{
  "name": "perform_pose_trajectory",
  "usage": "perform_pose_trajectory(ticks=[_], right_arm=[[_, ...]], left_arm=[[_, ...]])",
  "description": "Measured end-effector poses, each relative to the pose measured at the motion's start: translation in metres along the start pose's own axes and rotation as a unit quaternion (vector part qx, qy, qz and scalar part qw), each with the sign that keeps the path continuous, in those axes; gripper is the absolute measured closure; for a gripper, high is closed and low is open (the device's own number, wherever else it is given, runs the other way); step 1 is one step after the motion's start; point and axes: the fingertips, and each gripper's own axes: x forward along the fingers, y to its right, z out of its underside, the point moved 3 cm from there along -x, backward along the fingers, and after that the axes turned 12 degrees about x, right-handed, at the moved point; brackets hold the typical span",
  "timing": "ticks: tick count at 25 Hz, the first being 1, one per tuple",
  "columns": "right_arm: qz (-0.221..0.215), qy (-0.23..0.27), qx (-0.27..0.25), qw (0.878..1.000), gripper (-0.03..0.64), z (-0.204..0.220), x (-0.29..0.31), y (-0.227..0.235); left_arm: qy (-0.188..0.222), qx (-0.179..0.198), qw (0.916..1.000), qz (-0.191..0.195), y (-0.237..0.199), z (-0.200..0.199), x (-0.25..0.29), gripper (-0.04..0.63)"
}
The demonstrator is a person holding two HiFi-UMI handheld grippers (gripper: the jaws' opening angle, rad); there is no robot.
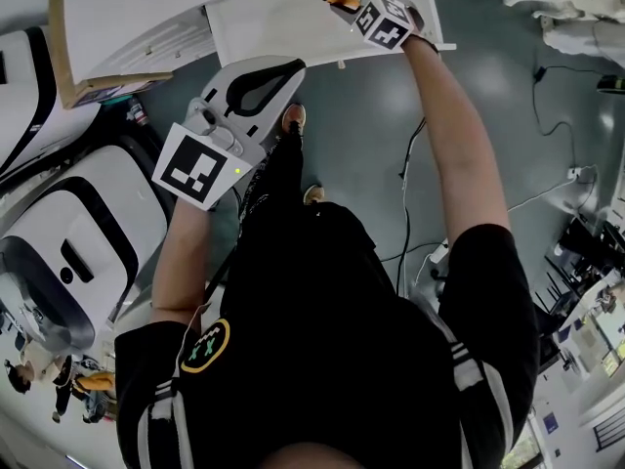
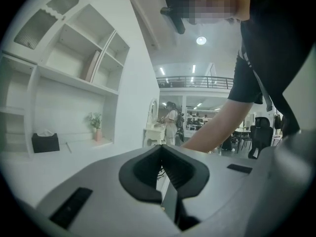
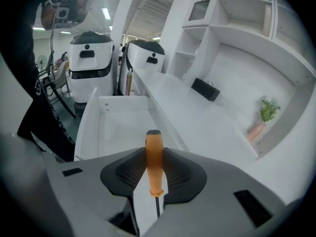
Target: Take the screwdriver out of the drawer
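The right gripper (image 3: 154, 168) grasps the screwdriver (image 3: 153, 152) by its orange handle, above the open drawer (image 3: 116, 125) at the far side. The left gripper (image 2: 163, 174) is closed on nothing, nearer. The removal seems almost done; I judge only carrying it clear remains.

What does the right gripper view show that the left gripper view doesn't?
Only right gripper view: the orange-handled screwdriver clamped in the right gripper, above the open white drawer. Only left gripper view: the left gripper, shut and empty, and the person's forearm. Both: the black box and small plant on the white shelving.
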Motion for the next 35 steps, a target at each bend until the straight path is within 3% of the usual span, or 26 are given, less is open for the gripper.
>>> perform_pose_trajectory(ticks=[9, 19, 35], right_arm=[[0.05, 0.117, 0.095, 0.987, 0.489, -0.034, -0.082, -0.009], [0.087, 0.236, 0.133, 0.959, 0.488, -0.077, -0.196, -0.041], [0.12, 0.326, 0.161, 0.924, 0.488, -0.075, -0.346, -0.163]], left_arm=[[0.007, 0.033, 0.9994, 0.002, 0.021, -0.019, -0.011, 0.578], [0.015, 0.084, 0.9963, 0.001, 0.046, -0.044, -0.024, 0.578], [0.054, 0.123, 0.9909, 0.005, 0.143, -0.102, -0.054, 0.578]])
